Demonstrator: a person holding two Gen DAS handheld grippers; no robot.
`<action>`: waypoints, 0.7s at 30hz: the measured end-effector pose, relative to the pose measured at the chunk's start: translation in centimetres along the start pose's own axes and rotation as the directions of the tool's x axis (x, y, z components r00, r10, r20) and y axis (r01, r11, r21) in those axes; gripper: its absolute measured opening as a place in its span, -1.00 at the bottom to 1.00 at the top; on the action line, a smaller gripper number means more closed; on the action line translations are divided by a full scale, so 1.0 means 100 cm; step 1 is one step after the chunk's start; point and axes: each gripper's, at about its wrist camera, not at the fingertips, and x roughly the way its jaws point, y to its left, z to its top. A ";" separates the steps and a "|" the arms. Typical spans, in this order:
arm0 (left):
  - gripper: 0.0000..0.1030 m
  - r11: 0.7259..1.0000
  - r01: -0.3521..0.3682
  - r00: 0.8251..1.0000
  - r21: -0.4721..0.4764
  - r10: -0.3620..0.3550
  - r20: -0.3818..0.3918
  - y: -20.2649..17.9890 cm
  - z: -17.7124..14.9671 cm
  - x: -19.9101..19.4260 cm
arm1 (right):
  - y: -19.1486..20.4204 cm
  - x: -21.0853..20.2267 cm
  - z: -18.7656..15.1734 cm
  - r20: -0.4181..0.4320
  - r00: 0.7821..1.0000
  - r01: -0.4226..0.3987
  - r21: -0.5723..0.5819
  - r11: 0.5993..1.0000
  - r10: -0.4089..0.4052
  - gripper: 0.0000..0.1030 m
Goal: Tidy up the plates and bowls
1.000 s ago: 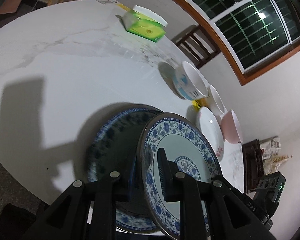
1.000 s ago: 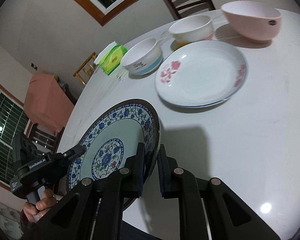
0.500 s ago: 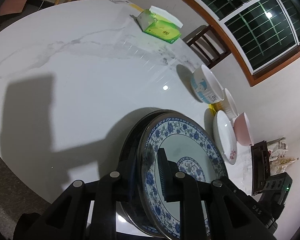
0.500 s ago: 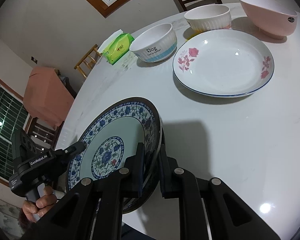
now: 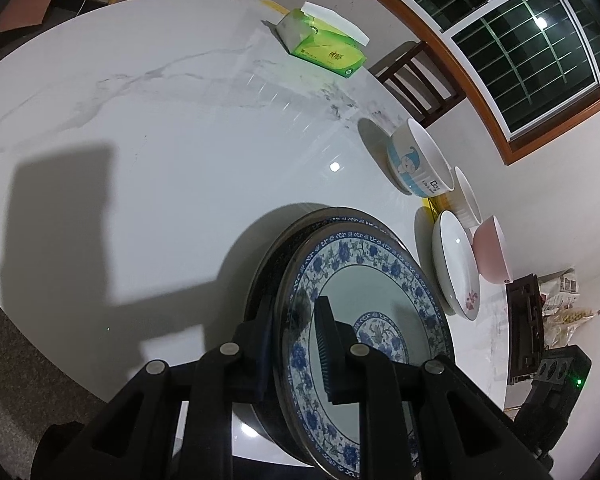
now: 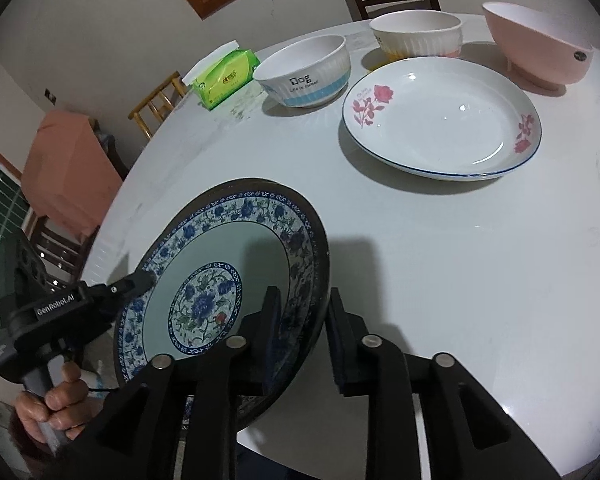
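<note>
A: Start with the worktop (image 6: 480, 280). The blue-patterned plate (image 6: 220, 264) sits near its front edge, on top of a darker plate (image 5: 296, 224) whose rim shows just beneath it. If the top plate is let go while tilted, I think it could slide off that lower plate toward the edge.

B: What holds it now?

A: The left gripper (image 5: 296, 344) is clamped on the plate's rim, one finger above and one below. The right gripper (image 6: 302, 328) straddles the opposite rim, but its jaws are opening and a gap shows by the outer pad.

B: So one side carries the load?

A: Likely, and a twist there could tip or chip it.

B: Anything else at risk?

A: The flowered plate (image 6: 440, 120), the lettered bowl (image 6: 304, 72), the ribbed bowl (image 6: 416, 34) and the pink bowl (image 6: 540, 40) stand well apart; a careless retreat seems their only danger.
</note>
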 end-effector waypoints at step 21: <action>-0.51 0.998 -0.049 0.998 0.041 0.048 0.027 -0.005 0.004 -0.003 | 0.009 0.020 -0.003 -0.032 0.999 0.018 -0.011 1.000 -0.018 -0.18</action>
